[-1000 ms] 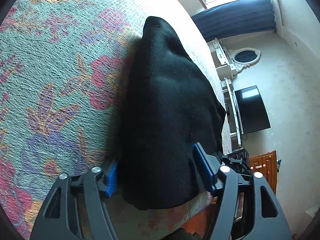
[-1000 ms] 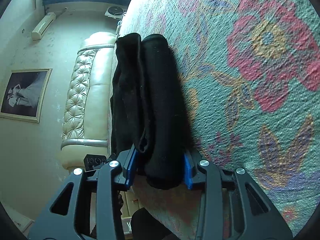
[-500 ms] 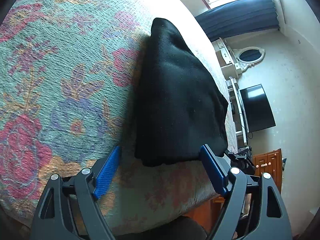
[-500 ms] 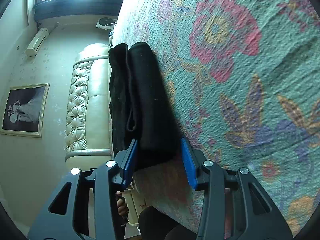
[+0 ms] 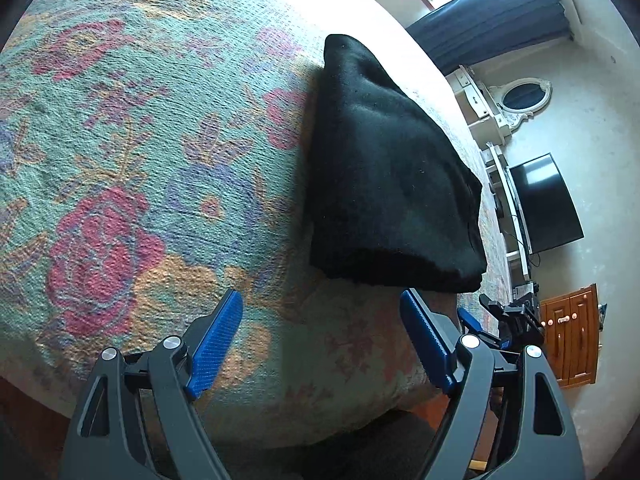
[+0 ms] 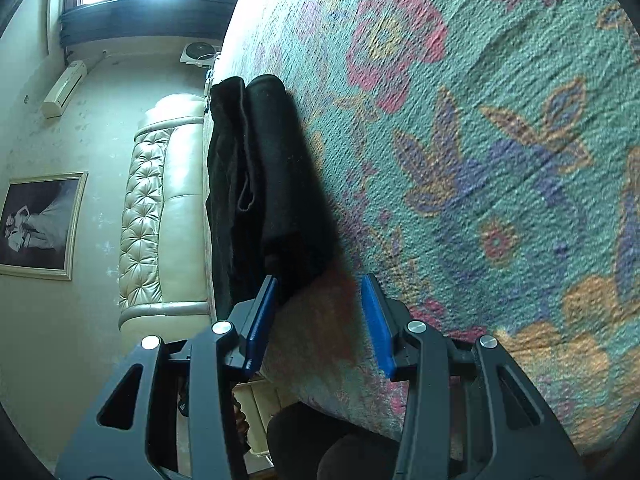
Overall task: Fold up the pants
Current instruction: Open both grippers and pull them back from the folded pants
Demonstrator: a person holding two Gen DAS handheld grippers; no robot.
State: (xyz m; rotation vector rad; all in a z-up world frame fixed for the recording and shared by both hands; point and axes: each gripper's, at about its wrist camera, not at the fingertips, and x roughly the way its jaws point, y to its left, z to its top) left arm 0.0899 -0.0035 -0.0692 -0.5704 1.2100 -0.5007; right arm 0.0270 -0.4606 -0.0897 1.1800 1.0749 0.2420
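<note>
The black pants (image 5: 384, 172) lie folded into a thick stack on the floral bedspread (image 5: 140, 140). My left gripper (image 5: 324, 340) is open and empty, just short of the stack's near edge. In the right wrist view the folded pants (image 6: 264, 184) show their layered side. My right gripper (image 6: 320, 320) is open and empty, its left pad beside the stack's near corner. The right gripper also shows in the left wrist view (image 5: 500, 320), past the bed's edge.
The bedspread (image 6: 480, 160) covers the whole bed. A tufted cream headboard (image 6: 160, 208) and a framed picture (image 6: 36, 224) stand on one side. A TV (image 5: 544, 204), a white dresser with mirror (image 5: 508, 100) and a wooden cabinet (image 5: 572, 336) stand on the other.
Both grippers have opened, let go of the folded pants and drawn back from the stack. The pants stay flat on the bed.
</note>
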